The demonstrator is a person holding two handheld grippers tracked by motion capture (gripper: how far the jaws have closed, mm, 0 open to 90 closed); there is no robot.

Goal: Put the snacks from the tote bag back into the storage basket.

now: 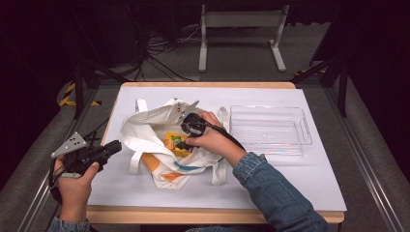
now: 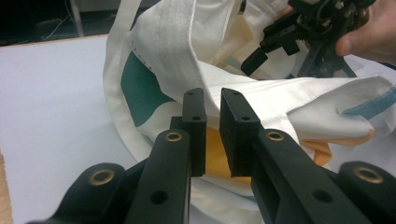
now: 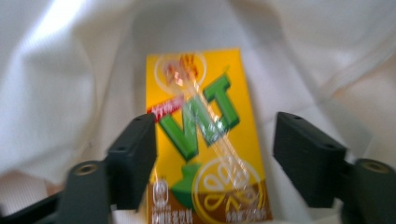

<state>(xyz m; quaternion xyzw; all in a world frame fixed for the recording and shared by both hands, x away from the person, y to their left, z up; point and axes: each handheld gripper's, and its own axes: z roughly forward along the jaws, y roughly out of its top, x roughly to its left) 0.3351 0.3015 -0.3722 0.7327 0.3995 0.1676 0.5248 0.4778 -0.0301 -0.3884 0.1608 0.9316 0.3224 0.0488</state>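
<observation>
One carton, one bag.

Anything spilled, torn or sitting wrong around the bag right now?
Nothing stands out. The tote bag lies open and crumpled but intact, the yellow drink carton lies undamaged inside it, and the clear tray sits flat beside it.

Drink carton blurred, bottom cut off; small print unreadable

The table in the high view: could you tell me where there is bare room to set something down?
The clear tray is bare inside. Bare table runs along the near edge and right of the denim sleeve, and between the tote bag and the left edge. The middle is crowded: bag, yellow drink carton, right gripper.
</observation>
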